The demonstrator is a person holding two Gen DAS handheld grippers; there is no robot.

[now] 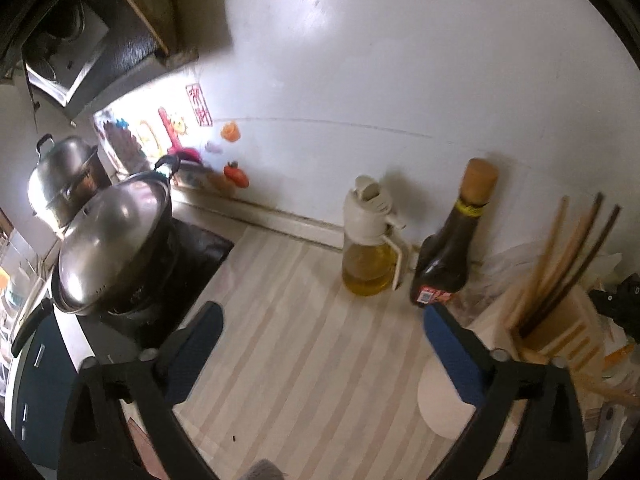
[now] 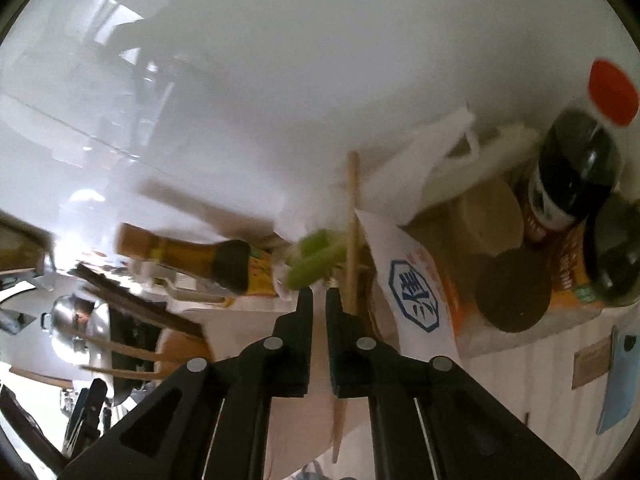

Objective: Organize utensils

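My left claw (image 1: 320, 344) stands wide and empty over the striped bench (image 1: 304, 344), ready for the next piece. My right claw (image 2: 319, 300) is nearly closed; a wooden chopstick (image 2: 352, 224) runs just beside it, whether pinched I cannot tell. Farther, the holder (image 1: 568, 332) keeps the other chopsticks (image 1: 560, 264) upright, near the dark sauce bottle (image 1: 452, 248).

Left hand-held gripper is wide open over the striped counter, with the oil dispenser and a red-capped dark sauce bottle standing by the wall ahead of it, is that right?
Not quite: in the left wrist view the dark sauce bottle has a tan cap, not a red one. The rest holds: the left hand-held gripper is wide open over the striped counter, and the oil dispenser stands by the wall.
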